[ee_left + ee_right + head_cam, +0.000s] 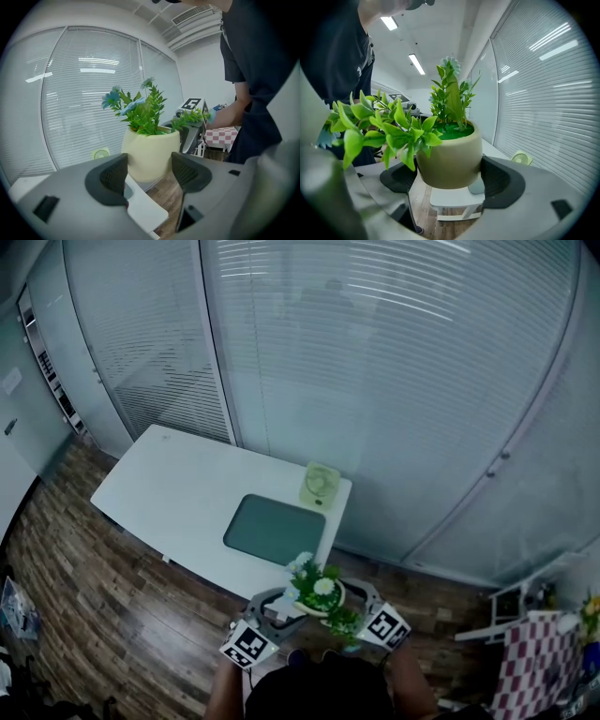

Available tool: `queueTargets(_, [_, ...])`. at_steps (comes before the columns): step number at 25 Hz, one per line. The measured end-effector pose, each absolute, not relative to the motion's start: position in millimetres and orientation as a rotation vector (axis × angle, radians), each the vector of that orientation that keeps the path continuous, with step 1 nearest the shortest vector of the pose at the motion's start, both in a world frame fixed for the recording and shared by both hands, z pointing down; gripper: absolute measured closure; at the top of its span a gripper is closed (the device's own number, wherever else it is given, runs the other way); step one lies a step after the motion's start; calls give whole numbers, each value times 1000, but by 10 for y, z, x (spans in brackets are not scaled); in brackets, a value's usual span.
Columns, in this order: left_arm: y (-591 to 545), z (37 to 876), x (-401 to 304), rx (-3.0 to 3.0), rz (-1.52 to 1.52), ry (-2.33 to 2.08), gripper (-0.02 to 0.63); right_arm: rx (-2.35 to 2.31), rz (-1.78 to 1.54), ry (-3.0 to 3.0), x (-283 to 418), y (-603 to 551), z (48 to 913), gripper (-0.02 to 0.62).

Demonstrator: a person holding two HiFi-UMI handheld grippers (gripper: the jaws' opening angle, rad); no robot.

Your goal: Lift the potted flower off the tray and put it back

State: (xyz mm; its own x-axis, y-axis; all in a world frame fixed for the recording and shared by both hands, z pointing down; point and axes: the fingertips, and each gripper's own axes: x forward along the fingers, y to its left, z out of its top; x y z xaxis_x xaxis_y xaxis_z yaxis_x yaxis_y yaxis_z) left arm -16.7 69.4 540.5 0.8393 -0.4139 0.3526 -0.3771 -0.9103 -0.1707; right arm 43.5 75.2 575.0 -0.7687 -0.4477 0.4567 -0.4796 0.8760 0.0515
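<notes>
Potted flower, cream round pot with green plastic leaves (322, 594): aloft at near corner of white table (178, 488) | dark green rectangular tray (275, 529): ahead-left of pot, apart | right gripper (451, 178), left gripper (149, 172): jaws spread pot-wide, clamping opposite sides.

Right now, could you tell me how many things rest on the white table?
2: the green tray on the table nearer this end, and the small fan at the corner beside it. The potted flower is held off it. Nothing looks hidden.
</notes>
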Motion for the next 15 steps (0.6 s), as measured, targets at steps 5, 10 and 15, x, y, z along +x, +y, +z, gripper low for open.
queueTargets(5, [693,5247,-83,-2920,-566,661,327,657,78,-2610,512,730,5582,208])
queueTargets(10, [703,5231,-14,-2931,-579,707,327,607,73,-2606,587,733,5564,208])
queueTargets(15, [702,5355,12,-2938,-613,729,327,588,67,-2593,622,724,5679,208])
